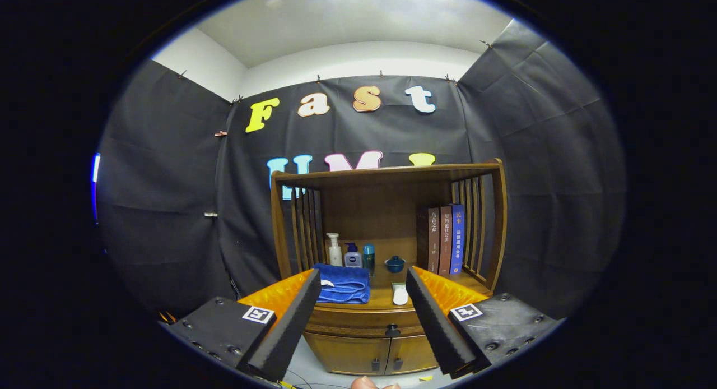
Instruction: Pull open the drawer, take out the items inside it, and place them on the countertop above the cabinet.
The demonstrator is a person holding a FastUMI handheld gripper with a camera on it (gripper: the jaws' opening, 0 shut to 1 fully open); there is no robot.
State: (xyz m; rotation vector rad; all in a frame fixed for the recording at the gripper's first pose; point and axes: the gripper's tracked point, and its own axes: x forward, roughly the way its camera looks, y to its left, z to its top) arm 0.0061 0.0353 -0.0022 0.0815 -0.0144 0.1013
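A wooden cabinet [386, 221] stands ahead against the booth wall, with an open shelf on top and a drawer [364, 322] under the countertop [386, 300]. The drawer is closed and has a small dark knob [392, 330] at its middle. My gripper [363, 282] is open, well short of the cabinet, with nothing between its fingers. Between the fingers I see the countertop and the drawer front. What lies in the drawer is hidden.
On the countertop lie a folded blue towel [343, 283], a small white object [399, 293], several bottles [351, 255], a little blue lidded cup [395, 263] and three upright books [445, 239]. Two closed doors [369, 353] sit below the drawer. A fingertip [364, 383] shows underneath.
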